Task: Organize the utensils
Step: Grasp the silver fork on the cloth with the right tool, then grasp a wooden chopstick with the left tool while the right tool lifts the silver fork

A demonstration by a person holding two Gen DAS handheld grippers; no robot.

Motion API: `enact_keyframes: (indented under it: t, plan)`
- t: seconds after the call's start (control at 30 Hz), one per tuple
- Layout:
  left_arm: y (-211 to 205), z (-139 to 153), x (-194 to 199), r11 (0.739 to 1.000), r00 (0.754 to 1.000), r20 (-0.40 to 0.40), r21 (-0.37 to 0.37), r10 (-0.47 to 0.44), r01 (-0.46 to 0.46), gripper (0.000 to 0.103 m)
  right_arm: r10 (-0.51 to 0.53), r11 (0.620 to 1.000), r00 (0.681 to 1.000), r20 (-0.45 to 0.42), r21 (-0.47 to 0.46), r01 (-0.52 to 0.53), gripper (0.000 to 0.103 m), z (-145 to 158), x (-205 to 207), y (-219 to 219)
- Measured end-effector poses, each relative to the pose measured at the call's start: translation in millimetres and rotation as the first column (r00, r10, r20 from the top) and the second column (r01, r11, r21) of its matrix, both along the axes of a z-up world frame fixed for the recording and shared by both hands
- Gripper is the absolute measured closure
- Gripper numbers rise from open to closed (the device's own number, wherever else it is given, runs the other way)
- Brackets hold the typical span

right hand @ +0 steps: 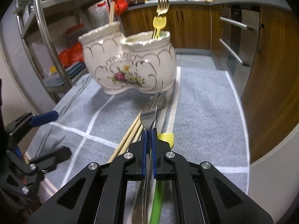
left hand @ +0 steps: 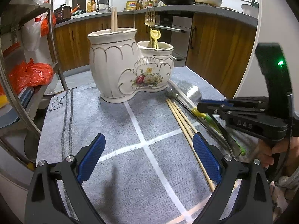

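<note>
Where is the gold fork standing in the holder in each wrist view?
Left wrist: gold fork top centre, rising from the shorter right compartment.
Right wrist: gold fork top centre, same compartment, above a yellow utensil.
Shared landmark: the floral ceramic holder.

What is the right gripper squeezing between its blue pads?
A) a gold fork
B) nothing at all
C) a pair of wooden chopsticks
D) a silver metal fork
D: in the right wrist view, the right gripper has its blue pads shut on the silver metal fork, whose tines point toward the white flowered ceramic utensil holder.
</note>
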State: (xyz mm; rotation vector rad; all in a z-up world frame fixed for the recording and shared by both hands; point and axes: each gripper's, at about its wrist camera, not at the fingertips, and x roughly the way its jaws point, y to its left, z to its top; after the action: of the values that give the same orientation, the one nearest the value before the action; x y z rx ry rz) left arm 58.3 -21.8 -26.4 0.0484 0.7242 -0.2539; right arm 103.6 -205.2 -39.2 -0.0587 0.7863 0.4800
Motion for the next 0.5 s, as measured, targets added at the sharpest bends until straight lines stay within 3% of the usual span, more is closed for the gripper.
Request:
enact_keyframes:
  t: [0.13, 0.27, 0.5]
  plan:
    - [-12.7, -2.4, 1.2, 1.000, 0.999, -0.024, 0.010, -0.021, 0.022, 0.013, 0.003, 1.000, 0.997, 0.077, 0.030, -0.005, 0.098, 15.2, -12.1, -8.8]
    - [-26.9, -7.2, 2.8, 0.999, 0.996, -0.071, 0.007, -0.049, 0.050, 0.034, -0.003, 0.999, 0.986, 0.167, 0.052, -0.006, 0.099, 30.6, -26.4, -19.5]
    - [-50.1, -16.3, 3.9, 0.998, 0.990, -0.128, 0.032, -0.057, 0.061, 0.058, -0.027, 0.999, 0.951, 0.309, 0.050, 0.012, 0.100, 47.3, -45.3, -26.6]
